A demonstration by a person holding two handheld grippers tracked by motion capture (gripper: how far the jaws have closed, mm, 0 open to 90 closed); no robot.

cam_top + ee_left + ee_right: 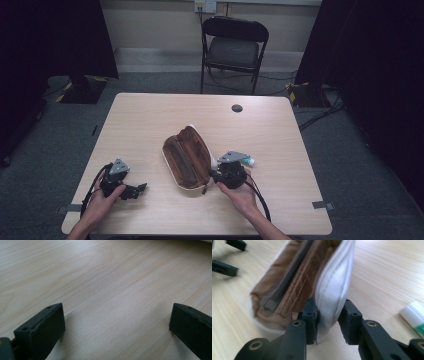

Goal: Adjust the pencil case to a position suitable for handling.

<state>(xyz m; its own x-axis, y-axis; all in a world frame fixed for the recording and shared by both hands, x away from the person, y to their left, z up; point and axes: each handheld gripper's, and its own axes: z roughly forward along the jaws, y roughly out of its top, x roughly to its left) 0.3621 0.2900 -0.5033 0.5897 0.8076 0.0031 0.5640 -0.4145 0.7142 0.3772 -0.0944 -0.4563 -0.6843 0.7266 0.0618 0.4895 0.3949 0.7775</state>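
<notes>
One pouch point(187, 157), brown inside w/ white padded outer shell, lies unzipped near the table's point(150, 115) centre, slightly toward the person's side, long axis running away from them. Looks soft & light: fabric walls will sag and fold, no stiffness to lever against, so prob. the whole thing slides on the smooth wood if pushed. Best hold is the rim by the zipper point(287, 277), where seam + padding give some body; the near right wall is just that spot.

Right gripper point(329, 315) is there now: jaws straddle the white side wall point(334, 285) at the near end, inner pad against the lining, outer pad right at the shell, fabric bulging between them. Clamped on it, as far as I can judge.

Left gripper point(136, 190) rests well apart to the left, jaws wide apart over bare wood, nothing between.

Small white-green tube point(248, 161) lies just right of the right gripper, untouched.
</notes>
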